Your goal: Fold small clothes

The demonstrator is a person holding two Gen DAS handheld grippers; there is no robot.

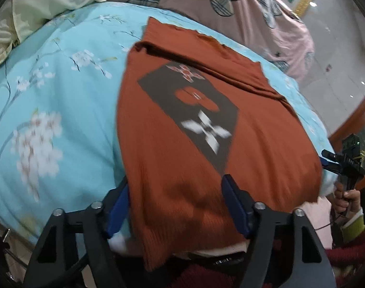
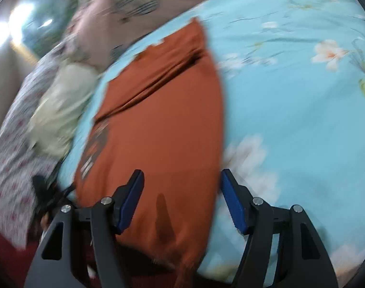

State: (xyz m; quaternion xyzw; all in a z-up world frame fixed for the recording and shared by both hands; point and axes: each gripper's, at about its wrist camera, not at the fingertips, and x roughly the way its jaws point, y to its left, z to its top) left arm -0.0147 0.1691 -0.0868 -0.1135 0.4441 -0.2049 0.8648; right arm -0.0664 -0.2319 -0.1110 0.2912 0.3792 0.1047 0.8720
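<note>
1. The left gripper (image 1: 175, 196), black-framed with blue pads, stands released; its jaws straddle the near hem of the rust-orange ribbed knit garment (image 1: 206, 124) without pinching it.
2. The right gripper (image 2: 182, 194) is likewise spread open, one pad over the cloth, the other over the bedding, nothing clamped.
3. The garment lies flat on the pale blue floral quilt (image 1: 62, 96) of the bed, its near end hanging over the edge, its far part already creased into a fold.
4. To fold well, I'd say each gripper should bite the hem near its own corner, lift evenly, and carry the edge forward to meet the far end, keeping the sides in line.
5. The left view shows the dark diamond print with a white flower (image 1: 206, 129) and a hand (image 1: 348, 196) holding the other tool; the right view shows that print only edge-on, but adds a cream cloth (image 2: 62, 103) and a speckled one (image 2: 12, 129) beside the quilt.
</note>
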